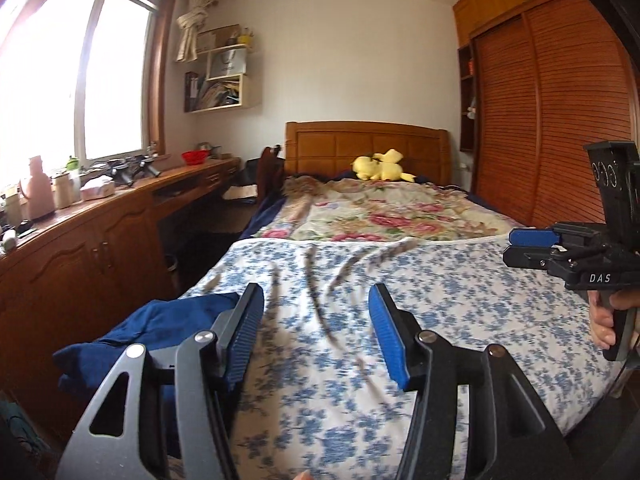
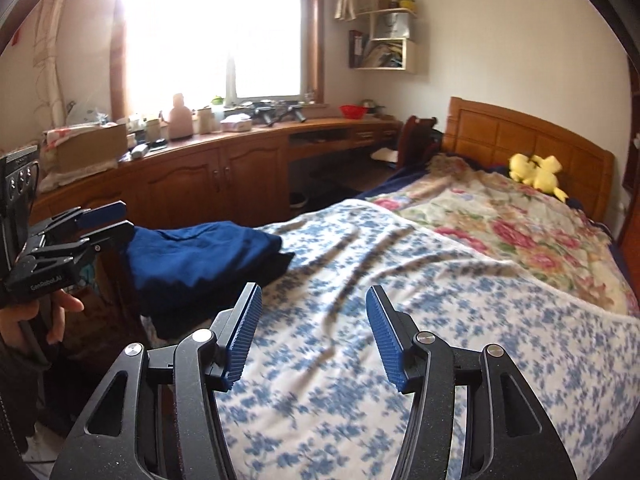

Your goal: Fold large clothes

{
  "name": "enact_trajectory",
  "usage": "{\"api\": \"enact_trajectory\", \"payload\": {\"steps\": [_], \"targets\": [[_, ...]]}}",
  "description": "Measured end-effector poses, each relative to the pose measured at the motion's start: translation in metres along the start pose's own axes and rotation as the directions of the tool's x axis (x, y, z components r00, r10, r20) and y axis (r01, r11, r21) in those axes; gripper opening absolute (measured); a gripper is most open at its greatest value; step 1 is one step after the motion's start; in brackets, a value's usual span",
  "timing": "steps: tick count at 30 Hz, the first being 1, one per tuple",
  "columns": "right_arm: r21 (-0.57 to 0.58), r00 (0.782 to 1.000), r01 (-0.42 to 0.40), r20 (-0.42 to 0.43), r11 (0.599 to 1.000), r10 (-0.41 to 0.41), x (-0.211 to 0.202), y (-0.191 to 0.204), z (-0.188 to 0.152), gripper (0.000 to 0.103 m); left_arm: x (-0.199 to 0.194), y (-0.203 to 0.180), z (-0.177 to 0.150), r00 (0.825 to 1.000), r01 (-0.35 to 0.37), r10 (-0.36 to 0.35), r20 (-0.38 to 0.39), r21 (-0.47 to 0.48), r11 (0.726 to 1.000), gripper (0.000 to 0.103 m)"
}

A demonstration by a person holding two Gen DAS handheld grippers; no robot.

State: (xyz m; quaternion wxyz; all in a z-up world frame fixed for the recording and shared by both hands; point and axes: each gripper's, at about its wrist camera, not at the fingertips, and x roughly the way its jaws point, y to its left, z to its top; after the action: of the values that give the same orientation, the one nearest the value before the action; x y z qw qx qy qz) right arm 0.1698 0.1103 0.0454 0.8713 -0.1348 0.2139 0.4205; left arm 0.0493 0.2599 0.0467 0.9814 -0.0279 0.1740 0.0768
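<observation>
On the bed (image 2: 360, 340) the navy garment (image 2: 200, 256) looks soft and floppy; we'd pinch its edge, left tool (image 1: 316, 332) and right tool (image 2: 314, 332) both spread, empty.

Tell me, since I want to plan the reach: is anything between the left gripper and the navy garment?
Nothing visible is in the way. The navy garment lies bunched at the left edge of the bed, just beside the open left gripper. Only bare blue-flowered sheet lies around them.

Both cameras look from the foot of the bed (image 1: 328, 320), low and close above it. The left one faces the headboard (image 1: 366, 144); the right one turns toward the window (image 2: 208, 28). Both see the bed.
</observation>
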Motion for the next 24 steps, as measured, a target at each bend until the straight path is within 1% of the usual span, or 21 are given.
{"api": "enact_trajectory", "payload": {"steps": [2,4,7,10,13,14,17,20,24], "targets": [[0.011,1.000,0.026,0.007,1.000,-0.026,-0.016,-0.011,-0.013,0.062,0.001,-0.020,-0.002,1.000,0.026,-0.026,-0.010,0.003,1.000,0.054],[0.030,0.998,0.054,0.014,0.998,-0.055,-0.034,-0.023,-0.031,0.070,0.002,-0.039,-0.007,0.999,0.034,-0.034,-0.024,0.004,0.999,0.054],[0.072,0.997,0.075,-0.001,0.995,-0.075,-0.053,-0.038,-0.055,0.076,0.004,-0.065,-0.015,0.997,0.065,-0.065,-0.051,0.000,0.998,0.054],[0.100,0.995,0.100,-0.011,0.990,-0.099,-0.070,-0.049,-0.080,0.078,0.010,-0.092,-0.028,0.992,0.086,-0.086,-0.093,-0.006,0.996,0.054],[0.128,0.992,0.124,-0.010,0.984,-0.124,-0.088,-0.058,-0.105,0.079,0.015,-0.117,-0.043,0.987,0.105,-0.105,-0.118,-0.001,0.994,0.054],[0.140,0.990,0.144,-0.013,0.980,-0.143,-0.093,-0.060,-0.111,0.079,0.017,-0.123,-0.046,0.987,0.106,-0.106,-0.123,-0.005,0.994,0.054],[0.175,0.977,0.212,-0.010,0.961,-0.214,-0.115,-0.065,-0.132,0.080,0.026,-0.143,-0.057,0.982,0.115,-0.118,-0.145,-0.025,0.993,0.054],[0.201,0.955,0.289,0.002,0.936,-0.295,-0.136,-0.069,-0.145,0.082,0.033,-0.162,-0.062,0.977,0.134,-0.138,-0.165,-0.035,0.990,0.054],[0.269,0.932,0.340,0.030,0.901,-0.360,-0.170,-0.071,-0.157,0.082,0.027,-0.186,-0.060,0.975,0.146,-0.143,-0.167,0.006,0.989,0.054]]}}
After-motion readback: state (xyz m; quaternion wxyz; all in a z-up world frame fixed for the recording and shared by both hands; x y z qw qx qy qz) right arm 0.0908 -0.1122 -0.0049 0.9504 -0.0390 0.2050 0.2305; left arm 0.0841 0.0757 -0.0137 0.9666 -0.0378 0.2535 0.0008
